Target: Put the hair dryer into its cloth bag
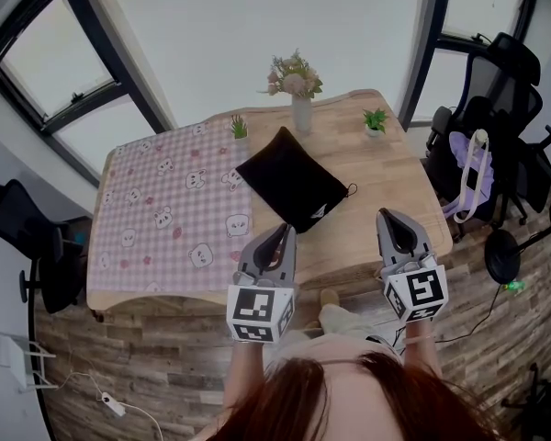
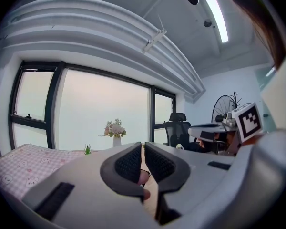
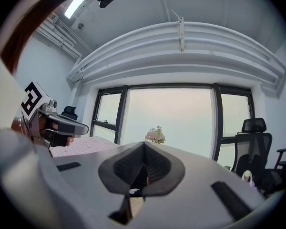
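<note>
A black cloth bag lies flat near the middle of the wooden table, its drawstring end towards the right. No hair dryer shows in any view. My left gripper hovers level over the table's near edge, just below the bag, jaws shut on nothing. My right gripper hangs to the right of it at the same edge, also shut and empty. Each gripper view catches the other gripper at its side.
A pink checked cloth covers the table's left half. A vase of flowers and two small plants stand along the far edge. Black office chairs stand at the right, one bearing a purple and white object.
</note>
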A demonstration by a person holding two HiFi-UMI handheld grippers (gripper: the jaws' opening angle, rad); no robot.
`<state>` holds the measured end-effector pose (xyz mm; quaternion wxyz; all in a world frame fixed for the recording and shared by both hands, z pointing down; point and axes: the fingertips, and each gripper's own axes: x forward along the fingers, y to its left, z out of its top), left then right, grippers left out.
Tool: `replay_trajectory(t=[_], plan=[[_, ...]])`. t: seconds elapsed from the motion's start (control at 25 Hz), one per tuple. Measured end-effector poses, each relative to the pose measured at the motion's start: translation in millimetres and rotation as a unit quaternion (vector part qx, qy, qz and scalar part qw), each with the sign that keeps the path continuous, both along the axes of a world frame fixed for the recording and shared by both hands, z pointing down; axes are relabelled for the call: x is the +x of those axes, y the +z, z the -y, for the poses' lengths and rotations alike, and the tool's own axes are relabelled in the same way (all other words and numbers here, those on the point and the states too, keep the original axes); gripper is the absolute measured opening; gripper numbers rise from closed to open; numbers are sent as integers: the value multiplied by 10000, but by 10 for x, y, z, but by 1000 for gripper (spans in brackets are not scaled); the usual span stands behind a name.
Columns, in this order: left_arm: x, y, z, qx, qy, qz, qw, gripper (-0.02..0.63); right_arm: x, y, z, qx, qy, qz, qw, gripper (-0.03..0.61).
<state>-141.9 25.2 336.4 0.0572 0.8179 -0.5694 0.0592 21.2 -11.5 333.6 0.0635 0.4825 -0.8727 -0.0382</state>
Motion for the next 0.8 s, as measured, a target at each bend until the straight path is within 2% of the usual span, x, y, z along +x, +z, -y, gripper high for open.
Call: replay_trajectory(t=[0.32, 0.8], plan=[[81, -9, -151, 33, 127, -57, 9999, 26, 71, -12, -119, 64, 92, 11, 9999, 0], [-38, -12, -390, 88, 76, -209, 9997, 26, -28, -83, -319, 227, 84, -41, 9997, 0]])
